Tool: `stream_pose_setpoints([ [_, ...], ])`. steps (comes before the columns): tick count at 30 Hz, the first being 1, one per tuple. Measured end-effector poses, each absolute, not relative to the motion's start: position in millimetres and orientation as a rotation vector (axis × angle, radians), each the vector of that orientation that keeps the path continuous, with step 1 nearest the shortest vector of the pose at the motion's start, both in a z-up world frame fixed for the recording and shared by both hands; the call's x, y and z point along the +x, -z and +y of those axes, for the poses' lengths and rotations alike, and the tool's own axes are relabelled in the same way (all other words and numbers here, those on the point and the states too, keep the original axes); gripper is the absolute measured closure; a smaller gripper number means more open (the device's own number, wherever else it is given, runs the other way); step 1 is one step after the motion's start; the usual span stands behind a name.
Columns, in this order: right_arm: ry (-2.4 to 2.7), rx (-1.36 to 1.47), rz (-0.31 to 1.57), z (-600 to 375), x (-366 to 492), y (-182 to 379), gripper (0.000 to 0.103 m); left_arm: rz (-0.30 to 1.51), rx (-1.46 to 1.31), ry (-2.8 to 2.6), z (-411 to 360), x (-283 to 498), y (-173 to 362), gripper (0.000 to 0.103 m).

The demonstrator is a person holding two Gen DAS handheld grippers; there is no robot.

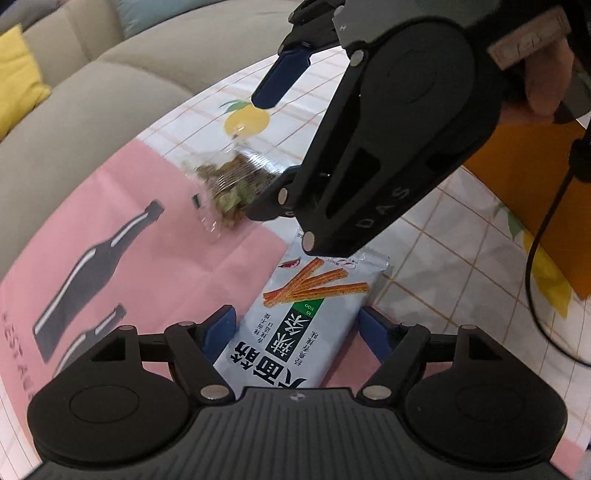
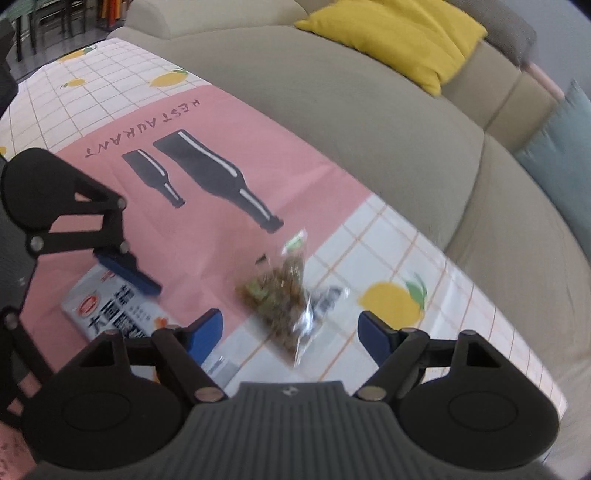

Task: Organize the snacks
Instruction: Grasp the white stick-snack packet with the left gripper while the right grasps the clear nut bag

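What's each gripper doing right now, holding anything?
Left gripper: open, straddling the spicy-strip snack packet, not gripping.
Right gripper: open above the clear bag of mixed snacks, holding nothing.

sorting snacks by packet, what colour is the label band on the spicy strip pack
Green, a band with white characters across the pale spicy strip pack. It shows best in the left wrist view.

A beige sofa runs beside the table — a yellow cushion on it, a pink bottle-print mat on the lemon-patterned cloth.
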State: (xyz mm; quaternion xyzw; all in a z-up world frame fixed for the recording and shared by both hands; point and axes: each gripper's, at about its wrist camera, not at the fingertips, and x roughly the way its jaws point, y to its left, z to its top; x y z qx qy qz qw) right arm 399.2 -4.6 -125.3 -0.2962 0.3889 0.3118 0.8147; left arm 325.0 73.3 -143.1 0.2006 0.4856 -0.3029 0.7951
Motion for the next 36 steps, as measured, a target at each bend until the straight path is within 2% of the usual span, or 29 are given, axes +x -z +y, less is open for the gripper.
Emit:
stream_pose_setpoints([
  [6, -0.701, -0.652, 0.803, 7.3, 411.5, 132.8, 0.027, 1.126, 0.294, 0.469, 93.0, 329.9, 141.0, 0.022],
  [11, -0.684, -0.681, 0.817, 17.7, 413.9, 146.8, 0.029, 1.180, 0.165, 0.293, 108.7, 325.3, 138.8, 0.023],
  [13, -0.661, -0.694, 0.802, 19.2, 411.2, 149.2, 0.032, 1.183, 0.128, 0.251, 113.4, 319.2, 138.3, 0.023],
  [15, -0.624, -0.707, 0.801, 19.0, 408.7, 149.7, 0.041, 1.178, 0.109, 0.218, 116.0, 312.6, 138.4, 0.023],
  [21, -0.539, -0.683, 0.855, 7.6, 398.3, 144.6, 0.056, 1.181, 0.071, 0.150, 117.4, 294.8, 135.4, 0.024],
  [30, -0.436, -0.391, 1.109, -19.7, 353.0, 128.0, 0.058, 1.231, -0.089, 0.100, 121.0, 265.6, 134.0, 0.024],
  [36, -0.381, -0.227, 1.189, -37.2, 304.6, 125.7, 0.059, 1.244, -0.172, 0.146, 121.9, 242.9, 132.0, 0.026],
])
